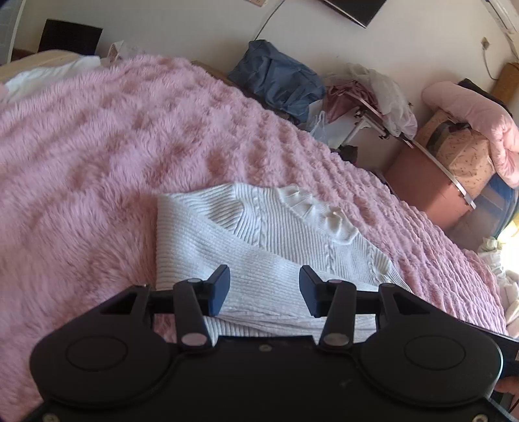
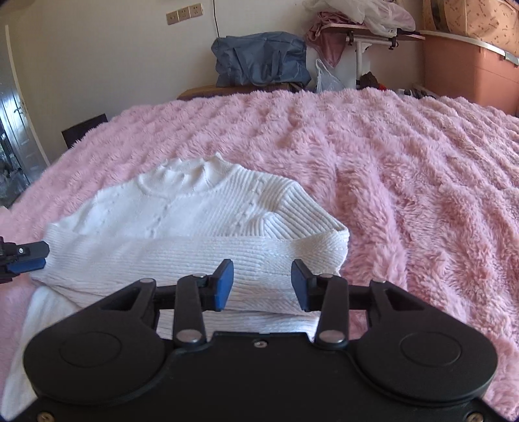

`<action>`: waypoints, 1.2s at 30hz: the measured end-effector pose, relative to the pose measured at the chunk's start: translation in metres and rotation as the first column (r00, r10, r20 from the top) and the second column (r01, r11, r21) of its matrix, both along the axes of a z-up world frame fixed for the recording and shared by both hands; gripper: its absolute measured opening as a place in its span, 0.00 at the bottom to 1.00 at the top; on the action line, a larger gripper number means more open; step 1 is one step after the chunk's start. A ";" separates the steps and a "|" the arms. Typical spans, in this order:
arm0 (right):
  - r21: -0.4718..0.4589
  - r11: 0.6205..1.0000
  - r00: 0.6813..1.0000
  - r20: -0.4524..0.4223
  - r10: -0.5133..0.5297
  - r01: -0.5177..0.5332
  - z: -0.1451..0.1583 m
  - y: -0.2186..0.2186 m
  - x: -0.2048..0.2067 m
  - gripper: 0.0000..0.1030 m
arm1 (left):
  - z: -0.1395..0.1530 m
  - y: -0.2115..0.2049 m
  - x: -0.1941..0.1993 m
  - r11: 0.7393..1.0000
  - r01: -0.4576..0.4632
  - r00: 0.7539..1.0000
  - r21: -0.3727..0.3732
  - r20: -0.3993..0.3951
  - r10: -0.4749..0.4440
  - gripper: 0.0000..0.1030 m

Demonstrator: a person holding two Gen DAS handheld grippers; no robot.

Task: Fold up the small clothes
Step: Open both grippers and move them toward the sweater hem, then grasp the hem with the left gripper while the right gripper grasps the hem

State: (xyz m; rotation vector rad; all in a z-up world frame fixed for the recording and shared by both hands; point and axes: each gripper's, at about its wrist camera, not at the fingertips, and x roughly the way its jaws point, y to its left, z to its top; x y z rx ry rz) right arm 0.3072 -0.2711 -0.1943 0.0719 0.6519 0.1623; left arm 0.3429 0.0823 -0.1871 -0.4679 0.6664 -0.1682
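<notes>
A small white ribbed knit sweater (image 1: 275, 246) lies on the pink fluffy blanket (image 1: 97, 155), with a sleeve folded across its body. My left gripper (image 1: 264, 289) is open just above the folded sleeve, with nothing between its pads. In the right wrist view the same sweater (image 2: 194, 227) lies in front of me, collar away. My right gripper (image 2: 262, 282) is open over the sweater's near folded edge and holds nothing. The left gripper's fingers (image 2: 29, 256) show at the sweater's left edge.
The pink blanket (image 2: 405, 162) covers the whole bed. Beyond the far edge are a blue bag (image 2: 259, 58), a small white table with heaped clothes (image 2: 356, 29), a pink storage box (image 2: 470, 74) and a white plastic bag (image 2: 327, 78).
</notes>
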 end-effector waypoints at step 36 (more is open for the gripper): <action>0.024 0.998 0.916 -0.398 0.056 -0.050 -0.059 0.027 -0.284 0.39 | -0.042 0.014 -0.274 0.965 0.254 0.877 0.063 -0.436 -0.202 0.43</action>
